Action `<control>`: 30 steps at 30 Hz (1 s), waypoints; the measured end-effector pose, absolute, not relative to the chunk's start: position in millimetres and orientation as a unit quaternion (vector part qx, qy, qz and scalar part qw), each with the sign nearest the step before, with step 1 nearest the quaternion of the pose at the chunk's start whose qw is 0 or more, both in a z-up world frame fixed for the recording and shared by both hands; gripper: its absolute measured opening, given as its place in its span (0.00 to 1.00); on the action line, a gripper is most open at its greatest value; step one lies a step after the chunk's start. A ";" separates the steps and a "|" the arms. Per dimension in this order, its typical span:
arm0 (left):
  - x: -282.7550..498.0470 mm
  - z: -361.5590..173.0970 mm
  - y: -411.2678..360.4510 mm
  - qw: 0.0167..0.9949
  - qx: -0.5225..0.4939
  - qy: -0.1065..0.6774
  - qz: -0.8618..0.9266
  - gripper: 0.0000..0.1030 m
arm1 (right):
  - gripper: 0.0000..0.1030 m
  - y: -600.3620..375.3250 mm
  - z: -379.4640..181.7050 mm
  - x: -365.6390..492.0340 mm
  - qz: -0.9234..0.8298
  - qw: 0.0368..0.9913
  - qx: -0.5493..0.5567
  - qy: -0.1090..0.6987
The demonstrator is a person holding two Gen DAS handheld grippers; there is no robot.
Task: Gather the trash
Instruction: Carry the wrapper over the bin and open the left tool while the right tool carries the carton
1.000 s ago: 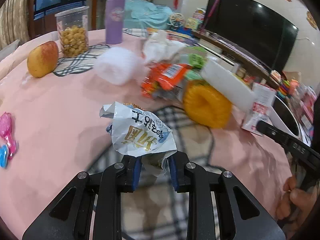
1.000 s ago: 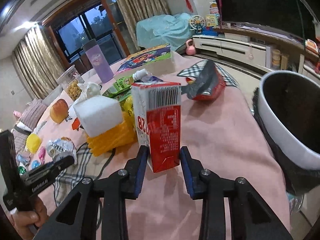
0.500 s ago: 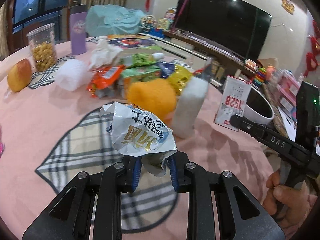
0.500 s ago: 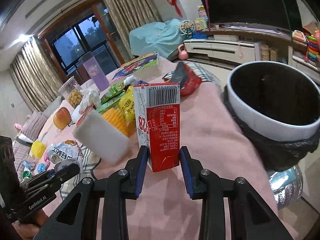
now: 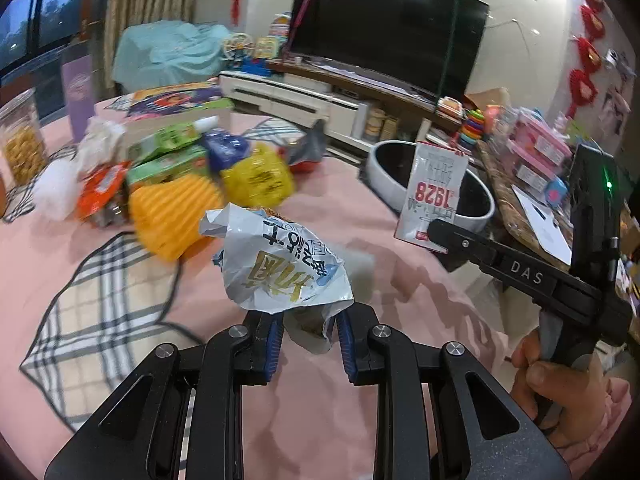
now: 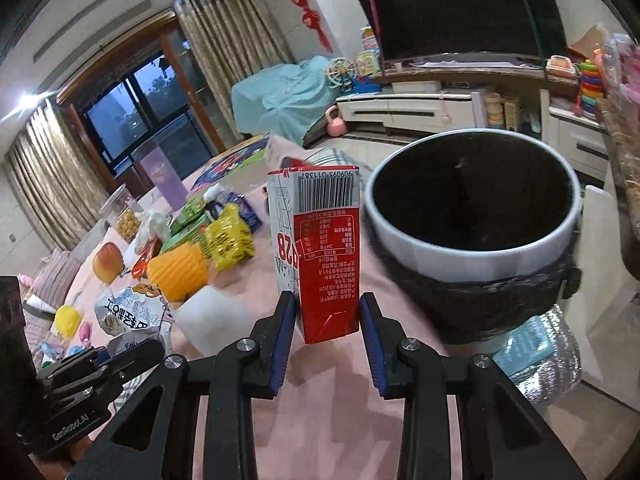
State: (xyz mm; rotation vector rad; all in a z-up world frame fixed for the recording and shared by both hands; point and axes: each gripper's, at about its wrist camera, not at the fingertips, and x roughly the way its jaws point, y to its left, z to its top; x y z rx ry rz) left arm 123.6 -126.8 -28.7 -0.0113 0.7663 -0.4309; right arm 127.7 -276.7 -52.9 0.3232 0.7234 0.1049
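My left gripper [image 5: 310,338] is shut on a crumpled white snack wrapper [image 5: 276,264] with gold and blue print, held above the pink tablecloth. My right gripper [image 6: 327,332] is shut on a red and white milk carton [image 6: 320,248], held upright. Just right of the carton gapes a white-rimmed bin with a black liner [image 6: 472,216], standing past the table's edge. The left wrist view shows the same carton [image 5: 434,190] in front of the bin [image 5: 384,168], with the right gripper [image 5: 438,236] and the hand holding it at the right. The right wrist view shows the wrapper [image 6: 132,316] at lower left.
A heap of packets sits mid-table: a yellow ribbed object [image 5: 172,212], a yellow bag [image 5: 256,180], green boxes [image 5: 168,160], an orange packet [image 5: 100,192]. A white foam block [image 6: 212,320] lies near the carton. A snack jar [image 6: 122,216], an apple [image 6: 106,262] and a purple cup [image 6: 164,178] stand farther back.
Both grippers have swung right across the table with their loads. The bin now looms large beside the carton, and the heap of packets has slid to the left.
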 end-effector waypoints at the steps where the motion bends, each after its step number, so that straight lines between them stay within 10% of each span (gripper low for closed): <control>1: 124.2 -28.2 -131.5 0.904 -0.003 0.370 -0.213 0.22 | 0.32 -280.5 -51.9 127.3 0.048 0.921 0.159 0.351; 30: 174.0 -13.6 -239.2 0.888 0.041 0.368 -0.273 0.22 | 0.31 -354.2 -29.0 138.6 0.011 0.929 0.191 0.317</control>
